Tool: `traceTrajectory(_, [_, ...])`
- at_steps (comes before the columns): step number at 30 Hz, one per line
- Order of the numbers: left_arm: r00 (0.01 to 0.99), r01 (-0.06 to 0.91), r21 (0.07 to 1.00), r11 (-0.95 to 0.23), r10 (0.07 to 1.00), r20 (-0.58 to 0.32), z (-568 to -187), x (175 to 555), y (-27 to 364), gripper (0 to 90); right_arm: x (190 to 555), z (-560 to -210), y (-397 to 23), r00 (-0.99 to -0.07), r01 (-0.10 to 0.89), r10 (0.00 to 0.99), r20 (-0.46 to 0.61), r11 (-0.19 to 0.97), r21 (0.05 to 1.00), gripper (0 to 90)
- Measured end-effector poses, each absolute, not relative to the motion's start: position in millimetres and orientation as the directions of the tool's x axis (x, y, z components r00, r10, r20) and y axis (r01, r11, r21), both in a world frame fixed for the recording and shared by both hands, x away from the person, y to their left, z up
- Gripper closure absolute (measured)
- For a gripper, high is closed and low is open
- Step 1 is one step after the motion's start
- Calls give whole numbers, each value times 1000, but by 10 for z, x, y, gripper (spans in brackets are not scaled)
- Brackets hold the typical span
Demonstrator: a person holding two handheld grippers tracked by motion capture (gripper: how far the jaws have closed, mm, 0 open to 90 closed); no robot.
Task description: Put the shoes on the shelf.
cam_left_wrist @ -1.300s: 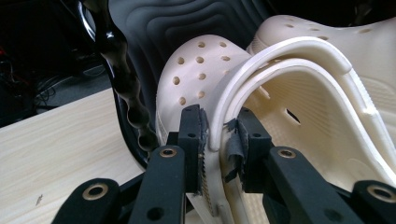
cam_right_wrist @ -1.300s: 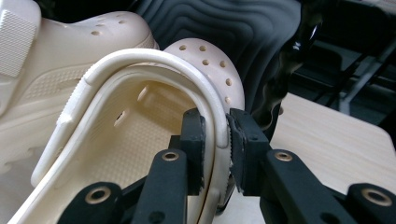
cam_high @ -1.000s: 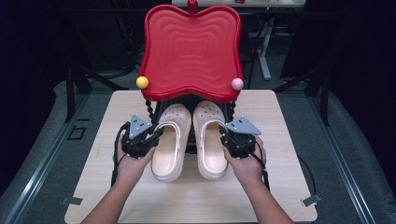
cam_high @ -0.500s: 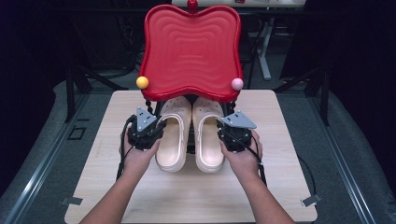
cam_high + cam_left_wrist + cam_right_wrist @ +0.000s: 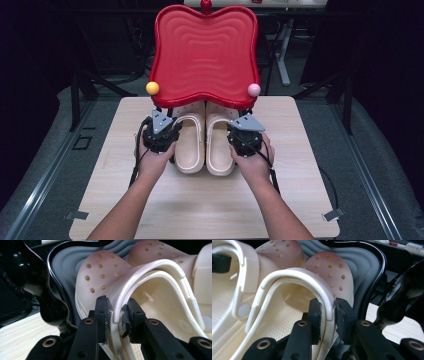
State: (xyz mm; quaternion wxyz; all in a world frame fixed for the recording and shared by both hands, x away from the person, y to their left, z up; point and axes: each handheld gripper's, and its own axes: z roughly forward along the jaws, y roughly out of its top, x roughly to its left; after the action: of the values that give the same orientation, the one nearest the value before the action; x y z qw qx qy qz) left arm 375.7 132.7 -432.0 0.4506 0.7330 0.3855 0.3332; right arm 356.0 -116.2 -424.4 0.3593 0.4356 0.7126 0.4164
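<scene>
Clogs: a cream pair, left clog and right clog, side by side on the wooden table, toes tucked under the red tray on its black stand.
Left gripper: jaws clamped on the outer side wall of the left clog, one pad inside the rim, one outside.
Right gripper: jaws clamped on the outer side wall of the right clog in the same way.
Handling: likely light foam, soft and springy; the wall bends under the pinch, so a firm hold low on the side rim suits best.
Grip risk: smooth surface, may slip if pulled fast.
Pointing: toes away from the person, heels toward them.
Long axis: front to back on the table, both clogs parallel.
</scene>
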Motion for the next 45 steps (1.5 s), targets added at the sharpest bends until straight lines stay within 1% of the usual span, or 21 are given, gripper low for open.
traceTrajectory(4, [481,266,909,-320,861,162,-4289,3788,1309,744,3595,-4221,-1141,-352,320,923,-153,272,907,749])
traceTrajectory(8, [478,272,918,-289,868,131,-4289,3810,1300,736,3632,-4200,-1142,-344,337,932,-117,239,911,742])
traceTrajectory(11, [493,271,926,-261,864,99,-4284,3795,1293,695,3619,-4221,-1111,-349,338,931,-111,235,911,721])
traceTrajectory(14, [502,270,926,-263,859,98,-4284,3791,1307,680,3596,-4242,-1113,-348,333,932,-98,220,917,702])
traceTrajectory(18, [509,257,920,-296,851,131,-4286,3796,1337,688,3590,-4245,-1162,-358,359,932,-49,186,914,677])
traceTrajectory(20, [501,248,916,-314,851,156,-4291,3798,1338,708,3588,-4245,-1170,-363,361,931,-46,186,914,679])
traceTrajectory(23, [510,255,916,-310,848,145,-4284,3802,1336,716,3592,-4245,-1178,-369,361,929,-38,181,915,685])
traceTrajectory(27, [517,235,904,-357,834,195,-4275,3779,1284,721,3595,-4243,-1186,-369,364,929,-36,180,914,689])
traceTrajectory(30, [528,234,907,-350,829,183,-4277,3766,1283,714,3600,-4240,-1192,-370,369,929,-26,173,913,687])
traceTrajectory(33, [535,230,904,-360,823,192,-4280,3738,1267,707,3599,-4242,-1183,-368,367,930,-22,167,915,686])
traceTrajectory(37, [542,235,902,-362,819,187,-4297,3727,1302,711,3594,-4239,-1185,-362,367,932,-35,177,913,687])
traceTrajectory(40, [541,235,908,-346,823,173,-4313,3711,1347,724,3602,-4234,-1200,-362,374,932,-20,165,913,687])
traceTrajectory(45, [550,224,898,-378,810,204,-4306,3676,1280,721,3605,-4230,-1172,-361,378,933,-4,151,913,689])
